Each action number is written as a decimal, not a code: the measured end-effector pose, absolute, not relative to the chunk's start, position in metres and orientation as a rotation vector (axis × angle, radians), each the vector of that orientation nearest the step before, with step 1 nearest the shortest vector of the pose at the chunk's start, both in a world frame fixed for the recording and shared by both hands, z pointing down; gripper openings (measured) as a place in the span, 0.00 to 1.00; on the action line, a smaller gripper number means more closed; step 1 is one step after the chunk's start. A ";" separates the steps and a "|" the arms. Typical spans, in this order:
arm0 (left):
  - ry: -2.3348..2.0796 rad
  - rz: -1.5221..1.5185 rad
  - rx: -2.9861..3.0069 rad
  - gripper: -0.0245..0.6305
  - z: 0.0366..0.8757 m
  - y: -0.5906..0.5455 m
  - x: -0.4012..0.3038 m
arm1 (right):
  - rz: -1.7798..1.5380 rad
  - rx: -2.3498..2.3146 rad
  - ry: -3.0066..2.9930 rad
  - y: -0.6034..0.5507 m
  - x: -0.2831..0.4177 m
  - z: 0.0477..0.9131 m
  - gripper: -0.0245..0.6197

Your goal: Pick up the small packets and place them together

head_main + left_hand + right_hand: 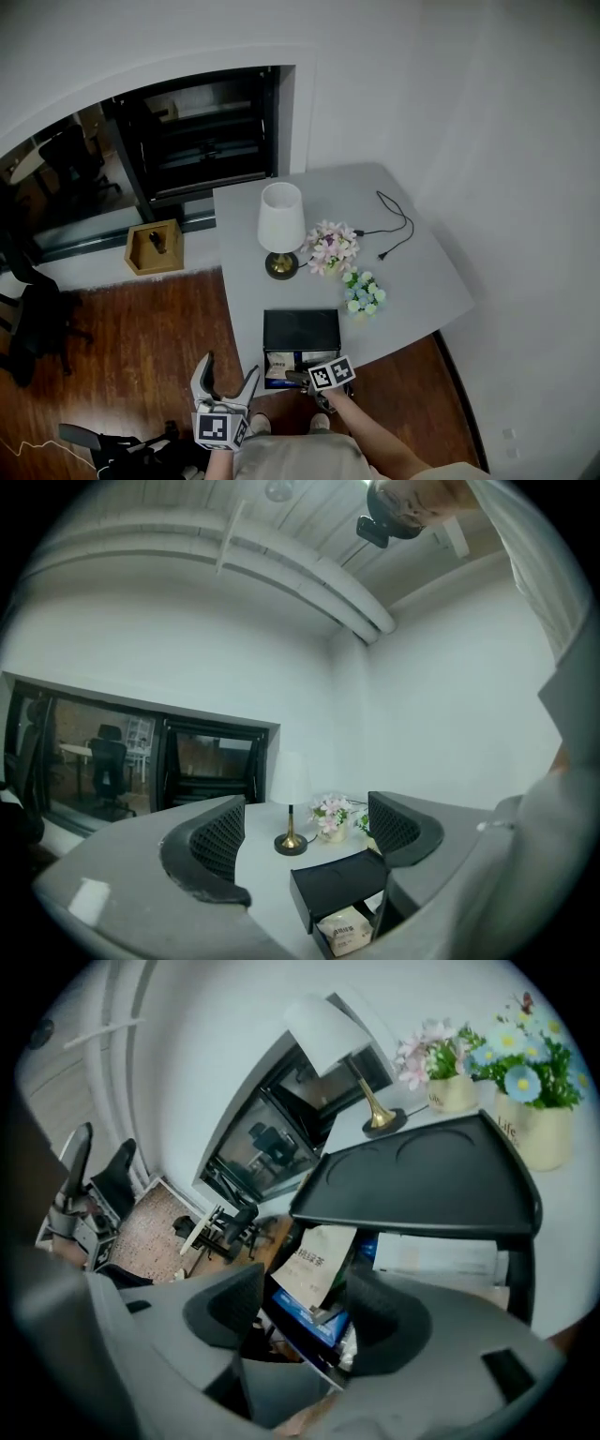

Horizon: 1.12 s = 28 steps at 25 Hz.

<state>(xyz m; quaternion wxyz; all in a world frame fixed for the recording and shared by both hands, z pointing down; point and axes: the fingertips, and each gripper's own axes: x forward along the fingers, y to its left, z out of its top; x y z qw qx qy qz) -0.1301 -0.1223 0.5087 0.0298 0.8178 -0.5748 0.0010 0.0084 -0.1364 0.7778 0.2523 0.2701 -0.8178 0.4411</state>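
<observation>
Table (422,281): grey, set against a white wall; only the head view takes in its whole top. Lamp (281,225): white shade and brass foot, toward the back of the table, seen in all three views. Box (300,330): black, at the near edge, lid (422,1180) raised. From the head the lid covers most of the inside; the right gripper view looks under it and straight in. Pink flowers (332,247) stand just beside the lamp foot, with blue flowers (364,292) between them and the box. The right gripper view alone shows the blue ones' pale pot (539,1133). Left tongs (230,370): I hold them off the table's near left side, pointing level. Their own view shows the jaws wide apart and empty, with the lamp far beyond. Right tongs (314,380): tilted down into the box front, jaws hidden under the marker cube in the head view. Their own view shows the jaws released, apart, pads clear. Beige packet (314,1262): stands leaning in the box, just past my right jaw tips. Blue packet (309,1321): lies under it. The left gripper view catches only the beige one, at the box's open front. Cable (394,223): black, far right of the table, in the head view only.
</observation>
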 end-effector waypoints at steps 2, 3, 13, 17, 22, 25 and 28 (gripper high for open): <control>-1.790 0.005 2.504 0.66 0.511 -0.120 -0.137 | 1.210 0.738 -2.153 -0.139 0.005 0.792 0.45; -1.799 0.007 2.494 0.66 0.512 -0.118 -0.140 | 1.213 0.743 -2.119 -0.139 0.005 0.798 0.45; -1.813 0.005 2.457 0.66 0.520 -0.115 -0.150 | 1.106 0.785 -2.070 -0.135 0.015 0.795 0.05; -1.793 -0.008 2.458 0.66 0.522 -0.116 -0.146 | 1.125 0.813 -2.133 -0.123 0.027 0.770 0.05; -1.774 -0.015 2.465 0.66 0.524 -0.121 -0.142 | 1.220 0.879 -2.274 -0.119 0.037 0.718 0.05; -1.769 -0.022 2.469 0.66 0.523 -0.123 -0.141 | 1.306 0.907 -2.394 -0.133 0.036 0.682 0.04; -1.763 -0.020 2.472 0.66 0.523 -0.125 -0.140 | 1.348 0.917 -2.464 -0.157 0.027 0.659 0.04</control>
